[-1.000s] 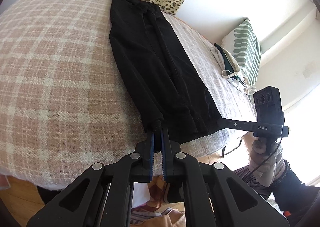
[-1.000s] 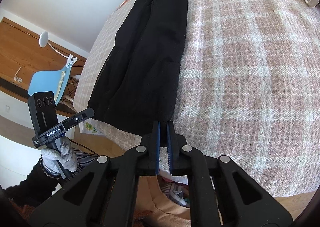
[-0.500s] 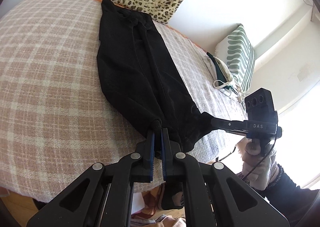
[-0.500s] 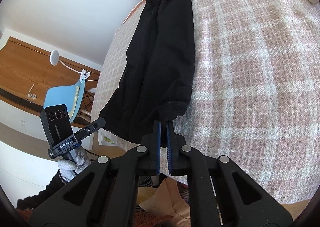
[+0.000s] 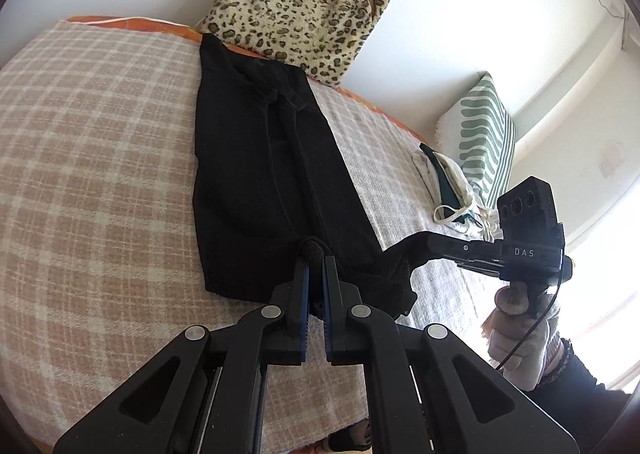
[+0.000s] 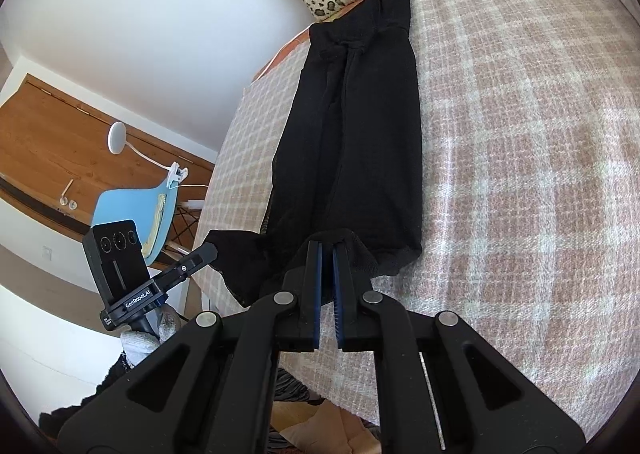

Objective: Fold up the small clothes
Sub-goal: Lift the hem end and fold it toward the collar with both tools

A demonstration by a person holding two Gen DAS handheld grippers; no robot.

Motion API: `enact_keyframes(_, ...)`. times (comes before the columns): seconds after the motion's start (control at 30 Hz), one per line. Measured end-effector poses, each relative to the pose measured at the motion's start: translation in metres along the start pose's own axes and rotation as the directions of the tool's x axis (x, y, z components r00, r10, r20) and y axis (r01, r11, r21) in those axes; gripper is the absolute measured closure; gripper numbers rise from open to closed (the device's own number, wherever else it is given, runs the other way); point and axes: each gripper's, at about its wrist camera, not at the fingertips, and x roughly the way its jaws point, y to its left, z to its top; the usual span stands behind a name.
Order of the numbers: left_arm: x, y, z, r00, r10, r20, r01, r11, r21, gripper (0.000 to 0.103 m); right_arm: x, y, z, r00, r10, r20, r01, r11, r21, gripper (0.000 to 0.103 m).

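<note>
A long black garment (image 5: 272, 174) lies lengthwise on the pink plaid bedspread (image 5: 92, 182), its far end by the leopard-print bag. My left gripper (image 5: 315, 260) is shut on the garment's near hem, lifted a little and drawn forward over the cloth. My right gripper (image 6: 327, 250) is shut on the other near corner of the black garment (image 6: 360, 142). Each gripper shows in the other's view, the right one (image 5: 416, 248) and the left one (image 6: 210, 252), both clamping black cloth.
A leopard-print bag (image 5: 304, 2) leans on the wall at the bed's far end. A green striped pillow (image 5: 484, 146) and a small cloth pile (image 5: 452, 190) lie at the right. A blue chair (image 6: 136, 210) and lamp (image 6: 116, 138) stand beside the bed.
Both grippers have lifted the garment's near end off the bed edge and carried it forward toward the far end, so the hem now doubles over the cloth.
</note>
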Motion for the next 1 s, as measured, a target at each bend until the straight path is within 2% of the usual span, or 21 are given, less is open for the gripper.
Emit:
enact_keyframes(0.57,0.029,0.025,0.045,0.999,0.044,0.016,-0.043,0.999,-0.022,0.099,0.021,-0.013,0.050,0.998,-0.029,0.048,0.025,0.997,0.073,0.097)
enact_keyframes(1.0,0.054,0.054,0.054,0.996,0.081,-0.025,-0.083,0.992,-0.092,0.099,0.038,-0.042,0.068,0.994,-0.094,0.054,0.085,0.985,0.153,0.097)
